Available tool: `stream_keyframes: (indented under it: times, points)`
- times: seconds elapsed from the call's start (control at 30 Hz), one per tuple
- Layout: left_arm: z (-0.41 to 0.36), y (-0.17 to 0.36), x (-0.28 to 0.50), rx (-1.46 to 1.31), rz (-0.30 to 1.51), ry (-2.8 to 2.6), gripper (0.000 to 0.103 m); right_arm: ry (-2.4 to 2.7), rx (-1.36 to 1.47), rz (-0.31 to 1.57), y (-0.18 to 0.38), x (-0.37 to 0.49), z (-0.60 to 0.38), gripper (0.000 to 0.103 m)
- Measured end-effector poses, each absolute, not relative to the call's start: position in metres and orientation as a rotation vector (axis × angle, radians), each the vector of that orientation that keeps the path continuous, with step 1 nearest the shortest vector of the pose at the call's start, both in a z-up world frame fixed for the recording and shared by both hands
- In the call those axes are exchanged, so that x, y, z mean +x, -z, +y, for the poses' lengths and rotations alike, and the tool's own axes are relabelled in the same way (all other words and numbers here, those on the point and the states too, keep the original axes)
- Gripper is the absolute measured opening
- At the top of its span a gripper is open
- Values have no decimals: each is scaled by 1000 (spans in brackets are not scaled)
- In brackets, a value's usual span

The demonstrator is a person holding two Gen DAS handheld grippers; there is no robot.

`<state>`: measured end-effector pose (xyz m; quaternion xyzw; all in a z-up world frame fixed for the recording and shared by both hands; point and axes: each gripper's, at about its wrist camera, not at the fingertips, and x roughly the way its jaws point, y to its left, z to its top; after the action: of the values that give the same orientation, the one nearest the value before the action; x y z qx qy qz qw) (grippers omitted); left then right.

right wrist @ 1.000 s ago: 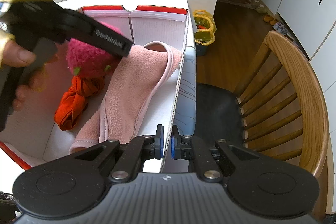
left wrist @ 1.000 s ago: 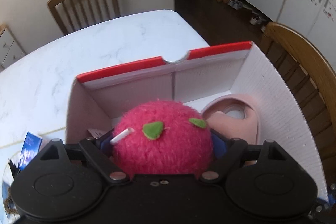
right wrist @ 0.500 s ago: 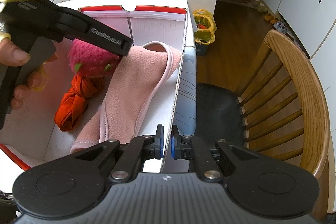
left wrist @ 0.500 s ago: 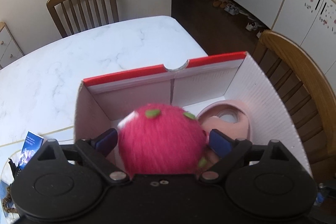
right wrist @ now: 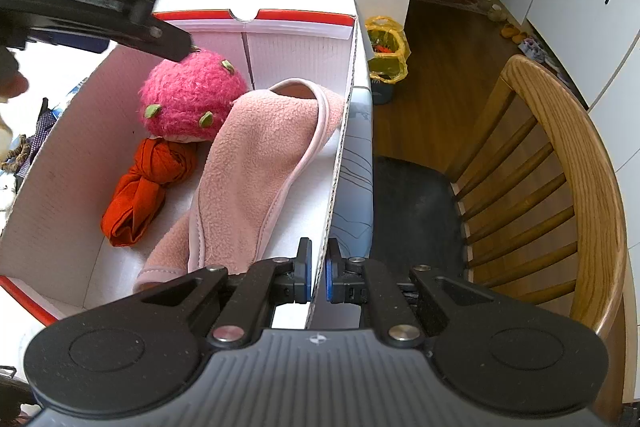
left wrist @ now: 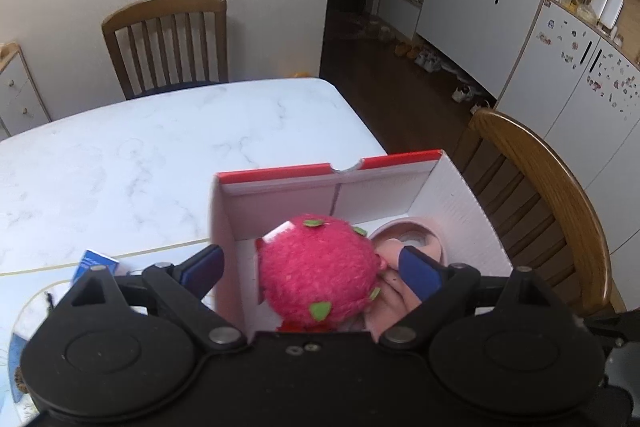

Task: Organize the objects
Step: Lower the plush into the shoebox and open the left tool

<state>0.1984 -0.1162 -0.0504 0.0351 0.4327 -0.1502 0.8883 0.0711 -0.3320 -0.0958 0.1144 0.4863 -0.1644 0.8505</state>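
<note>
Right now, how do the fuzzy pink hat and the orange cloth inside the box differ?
The fuzzy pink hat is round, shaggy and dotted with green leaves; the orange cloth is smooth, plain and twisted into a long bundle. The hat sits toward the far end, resting partly on the cloth's upper end; the cloth lies flat on the floor of the box. Both lie loose beside the pink fleece, and neither hand-held gripper holds them.

Left wrist view: my own black gripper housing point(left wrist: 312, 379) hides near half of red-rimmed white cardboard box point(left wrist: 472, 211). Fuzzy pink plush ball point(left wrist: 318, 269) smeared by blur, covers orange knotted cloth point(left wrist: 294, 327). Small blue carton point(left wrist: 94, 264) print unreadable. Right wrist view: my hand point(right wrist: 8, 95) cut off at left edge.
</note>
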Motion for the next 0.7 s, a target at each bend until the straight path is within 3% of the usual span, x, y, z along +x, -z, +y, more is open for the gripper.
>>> stream_keyframes:
  times: [0.17, 0.3, 0.7]
  points:
    - [-93, 42, 189, 48, 879, 297, 94, 351, 242, 1027, 95, 72, -331, 6]
    - [-69, 35, 181, 43, 858, 254, 102, 355, 243, 1030, 94, 73, -330, 6]
    - [19, 48, 172, -29, 890, 97, 102, 368, 246, 1038, 94, 76, -329, 6]
